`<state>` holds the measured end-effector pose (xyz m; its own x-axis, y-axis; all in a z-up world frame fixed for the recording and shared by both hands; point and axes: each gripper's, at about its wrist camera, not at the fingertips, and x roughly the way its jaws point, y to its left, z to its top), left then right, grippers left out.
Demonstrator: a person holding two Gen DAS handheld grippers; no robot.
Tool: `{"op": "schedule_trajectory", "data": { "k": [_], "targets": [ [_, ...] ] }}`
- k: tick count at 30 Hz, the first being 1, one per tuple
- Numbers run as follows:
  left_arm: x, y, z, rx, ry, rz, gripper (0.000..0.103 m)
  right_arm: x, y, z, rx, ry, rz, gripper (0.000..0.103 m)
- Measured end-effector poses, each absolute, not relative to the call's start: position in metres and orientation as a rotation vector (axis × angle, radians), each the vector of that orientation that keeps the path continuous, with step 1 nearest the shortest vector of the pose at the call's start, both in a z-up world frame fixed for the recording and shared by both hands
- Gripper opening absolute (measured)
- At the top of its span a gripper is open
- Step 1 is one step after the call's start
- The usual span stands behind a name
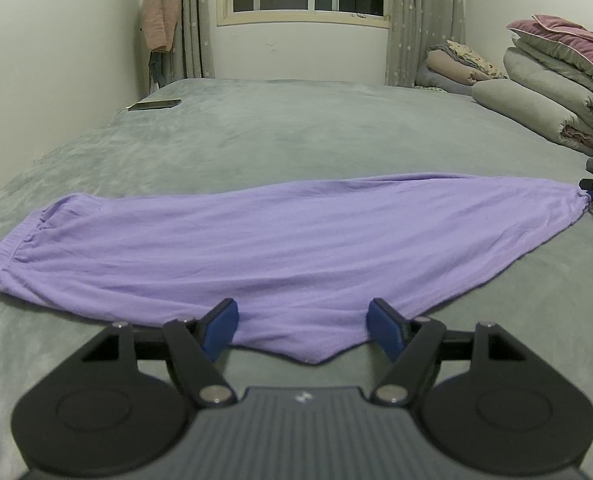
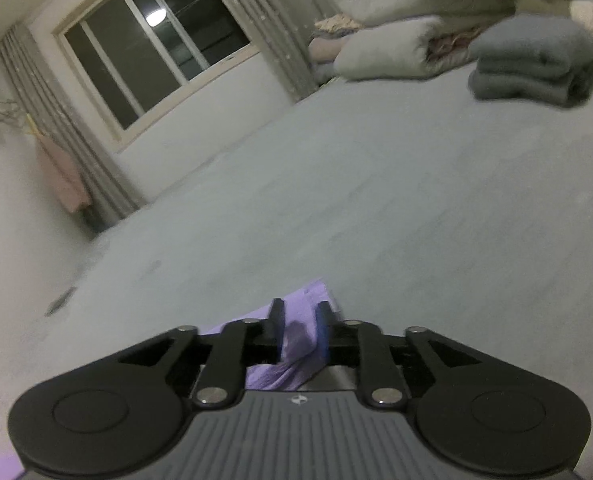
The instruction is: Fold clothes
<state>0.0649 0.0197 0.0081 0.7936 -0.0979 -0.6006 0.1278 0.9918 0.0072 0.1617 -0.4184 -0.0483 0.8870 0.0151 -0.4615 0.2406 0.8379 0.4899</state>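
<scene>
Grey bedspread carries purple trousers lying flat. Left gripper stands wide apart astride the near hem. Right gripper, narrowly parted, has the cuff between its pads, grip unclear.

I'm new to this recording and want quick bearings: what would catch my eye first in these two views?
The purple garment stands out, spread across the near part of the grey-green bed. The left gripper hovers open over its near edge, while the right gripper has its cuffed end between narrowly parted jaws. Folded quilts are stacked at the bed's far right, and a phone lies by the left wall.
</scene>
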Motion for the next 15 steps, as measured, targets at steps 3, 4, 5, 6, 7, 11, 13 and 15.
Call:
{"op": "schedule_trajectory", "data": {
  "k": [3, 4, 5, 6, 7, 11, 13, 15],
  "targets": [
    [0.064, 0.019, 0.008, 0.051, 0.642, -0.121, 0.071, 0.162, -0.42, -0.048, 0.57, 0.467, -0.081, 0.019],
    [0.064, 0.019, 0.008, 0.051, 0.641, -0.121, 0.071, 0.165, -0.415, -0.049, 0.536, 0.48, -0.083, 0.019],
    [0.064, 0.019, 0.007, 0.051, 0.641, -0.121, 0.071, 0.167, -0.41, -0.049, 0.492, 0.5, -0.098, 0.017],
    [0.064, 0.019, 0.008, 0.051, 0.641, -0.121, 0.071, 0.17, -0.404, -0.049, 0.448, 0.521, -0.112, 0.011],
    [0.065, 0.019, 0.008, 0.05, 0.642, -0.121, 0.071, 0.172, -0.399, -0.048, 0.404, 0.537, -0.136, 0.003],
    [0.065, 0.019, 0.007, 0.051, 0.642, -0.122, 0.071, 0.168, -0.395, -0.031, 0.337, 0.541, -0.187, 0.003],
    [0.065, 0.019, 0.007, 0.05, 0.642, -0.122, 0.071, 0.166, -0.394, -0.023, 0.311, 0.539, -0.205, 0.003],
    [0.065, 0.019, 0.007, 0.05, 0.642, -0.122, 0.071, 0.17, -0.394, -0.028, 0.279, 0.591, -0.223, 0.003]
  ]
}}
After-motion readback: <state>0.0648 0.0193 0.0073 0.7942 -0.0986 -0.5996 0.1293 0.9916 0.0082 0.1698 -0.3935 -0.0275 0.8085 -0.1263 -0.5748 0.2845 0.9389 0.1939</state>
